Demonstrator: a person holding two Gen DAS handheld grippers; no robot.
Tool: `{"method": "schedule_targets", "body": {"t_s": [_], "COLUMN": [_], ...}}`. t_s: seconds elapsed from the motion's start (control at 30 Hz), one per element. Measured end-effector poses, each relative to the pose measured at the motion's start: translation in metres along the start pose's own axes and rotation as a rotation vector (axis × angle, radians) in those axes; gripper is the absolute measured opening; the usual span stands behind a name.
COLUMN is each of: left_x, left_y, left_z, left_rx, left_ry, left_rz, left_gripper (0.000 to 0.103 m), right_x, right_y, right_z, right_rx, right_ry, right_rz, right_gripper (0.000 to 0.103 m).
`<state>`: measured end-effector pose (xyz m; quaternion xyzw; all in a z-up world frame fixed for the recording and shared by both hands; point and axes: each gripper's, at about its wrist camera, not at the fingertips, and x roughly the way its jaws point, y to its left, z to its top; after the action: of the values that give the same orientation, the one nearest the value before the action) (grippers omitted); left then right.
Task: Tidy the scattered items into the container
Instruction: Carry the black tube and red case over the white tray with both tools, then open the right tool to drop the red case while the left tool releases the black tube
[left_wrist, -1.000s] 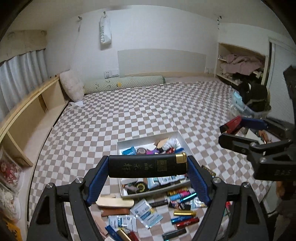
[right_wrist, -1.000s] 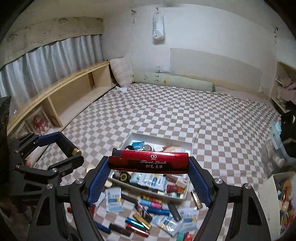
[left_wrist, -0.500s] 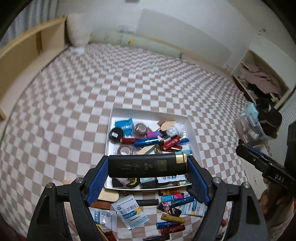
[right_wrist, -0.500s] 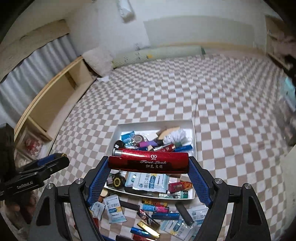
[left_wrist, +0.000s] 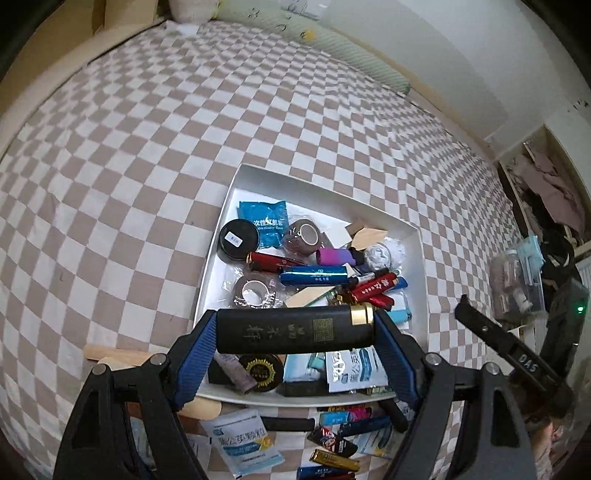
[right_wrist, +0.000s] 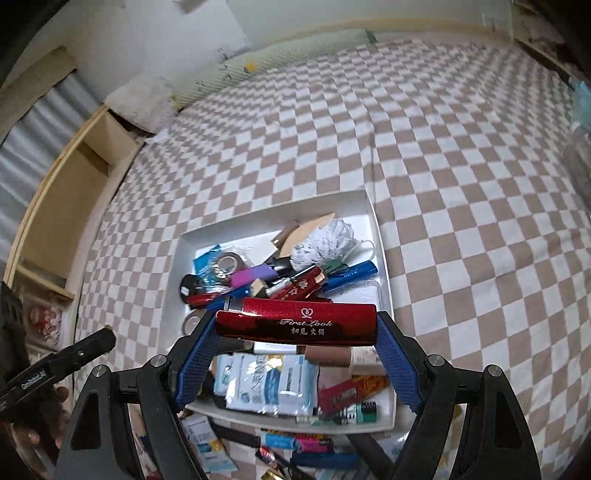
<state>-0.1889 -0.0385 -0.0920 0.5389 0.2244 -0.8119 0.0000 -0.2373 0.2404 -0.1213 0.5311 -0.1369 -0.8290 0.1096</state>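
My left gripper (left_wrist: 295, 332) is shut on a black lighter (left_wrist: 291, 329) with a gold cap, held crosswise above the near part of the white tray (left_wrist: 328, 188). My right gripper (right_wrist: 295, 328) is shut on a red lighter (right_wrist: 295, 324) marked "First Look", held crosswise over the same tray (right_wrist: 273, 210). The tray holds several lighters, tape rolls, sachets and a round tin. More lighters (left_wrist: 334, 458) and sachets (left_wrist: 242, 445) lie scattered on the checked bedspread in front of the tray.
The tray rests on a brown-and-white checked bed (left_wrist: 147, 147). A wooden shelf (right_wrist: 62, 192) runs along the left side. A bolster (left_wrist: 332, 48) lies at the far end. A clear bin (left_wrist: 517, 280) and clutter stand at the right edge.
Both grippers have tilted down and moved in over the tray, each still holding its lighter. The tray now fills the middle of both views.
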Motion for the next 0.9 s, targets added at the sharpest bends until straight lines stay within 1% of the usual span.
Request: {"method": "schedule_targets", "body": {"t_s": [0.2,0.4,0.57,0.7,0.8,0.83,0.87,0.9], "left_x": [0.019,0.035,0.04,0.044,0.048,0.05,0.051,0.052], "left_y": [0.012,0.027,0.035,0.041,0.048,0.052,0.054,0.057], "left_z": [0.009,0.015,0.015,0.017,0.017,0.016,0.016,0.015], "left_rx": [-0.054,-0.167,-0.255,-0.307,-0.366,-0.395,-0.417,-0.442], "left_ry": [0.029,0.062,0.078,0.067,0.07,0.073,0.075,0.075], "left_rz": [0.013,-0.031,-0.071,-0.081,-0.107,-0.119,-0.129,-0.142], "left_gripper": [0.082,0.082,0.082,0.082,0.082,0.082,0.082,0.082], "right_x": [0.036,0.056,0.066,0.069,0.071,0.071,0.071,0.07], "right_y": [0.002,0.002,0.004,0.007,0.009,0.009,0.01,0.01], "right_z": [0.0,0.002,0.002,0.002,0.001,0.001,0.0,0.0], "right_rx": [-0.028,-0.067,-0.118,-0.139,-0.151,-0.157,-0.162,-0.167], "right_ry": [0.07,0.108,0.117,0.111,0.113,0.109,0.103,0.098], "right_rz": [-0.038,-0.076,-0.106,-0.109,-0.114,-0.119,-0.125,-0.126], "right_gripper": [0.082,0.083,0.083,0.083,0.083,0.085,0.092,0.096]}}
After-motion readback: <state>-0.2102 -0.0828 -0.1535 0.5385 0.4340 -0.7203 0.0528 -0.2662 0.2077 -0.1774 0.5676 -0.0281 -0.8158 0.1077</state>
